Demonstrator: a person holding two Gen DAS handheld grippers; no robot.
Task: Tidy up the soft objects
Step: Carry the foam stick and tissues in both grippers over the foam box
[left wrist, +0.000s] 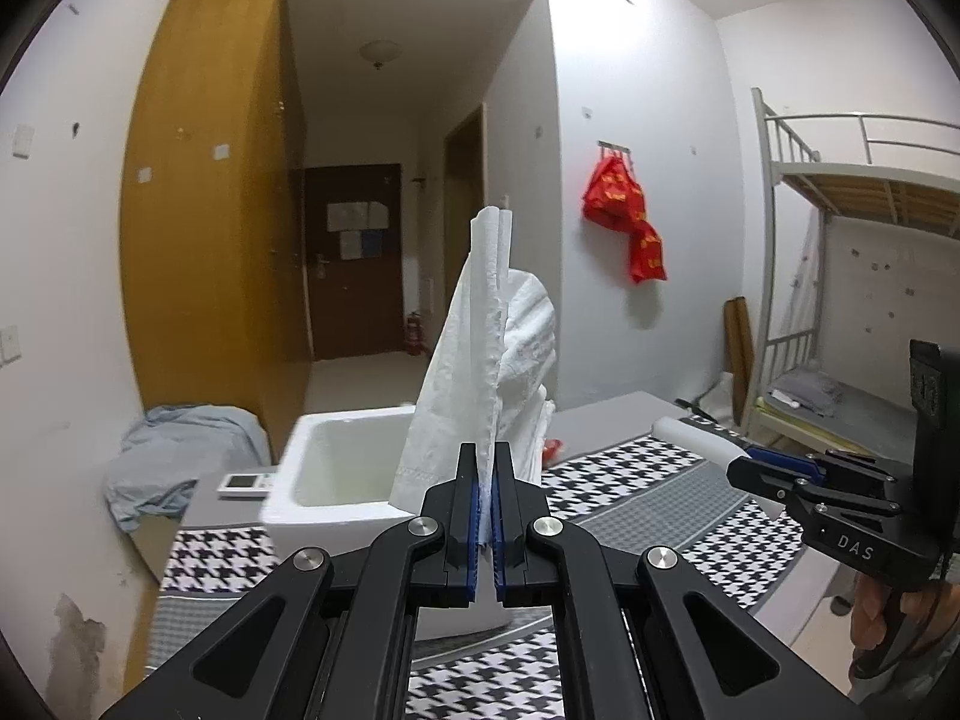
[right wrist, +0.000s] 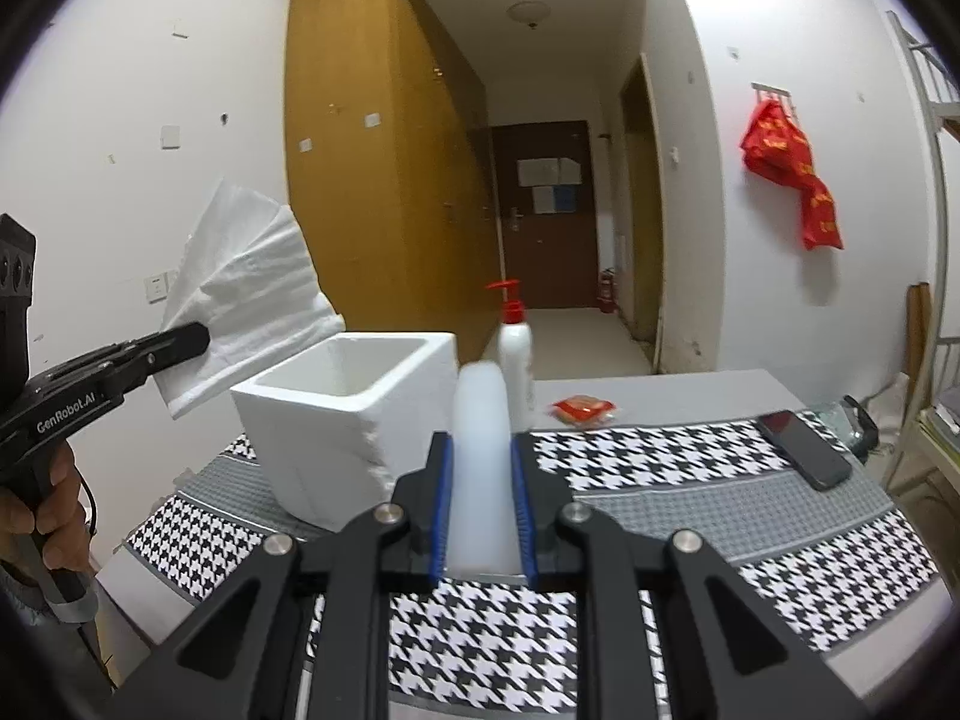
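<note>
A: Start close in. The left gripper point(left wrist: 486, 516) has its jaws clamped on the bottom edge of a white paper towel point(left wrist: 480, 372), which stands up loose above them, just above and beside the white foam box point(left wrist: 336, 468). What worries you?

B: Only a thin strip of it is pinched. It's flimsy and fanned out, so if it goes in sideways I'd expect the free end to drape over the rim and hang outside, or tear where the jaws bite.

A: And the right gripper point(right wrist: 480, 510)?

B: Its jaws are closed on a pale, soft-looking cylinder point(right wrist: 480, 468), perhaps a foam roll; too blurred to name surely. It's held near its lower end, pointing forward and up, so the long free end could swing.

A: Into what?

B: Next out, the box sits on the houndstooth cloth point(right wrist: 660, 462) covering the surface, and looks light. A nudge from either gripper could slide or tip it. Just behind it stands a white pump bottle point(right wrist: 517, 348) with a red top, tall and narrow, easy to topple.

A: Farther?

B: A red packet point(right wrist: 585, 408) and a dark phone point(right wrist: 804, 450) lie well apart from the box. Little risk there.
</note>
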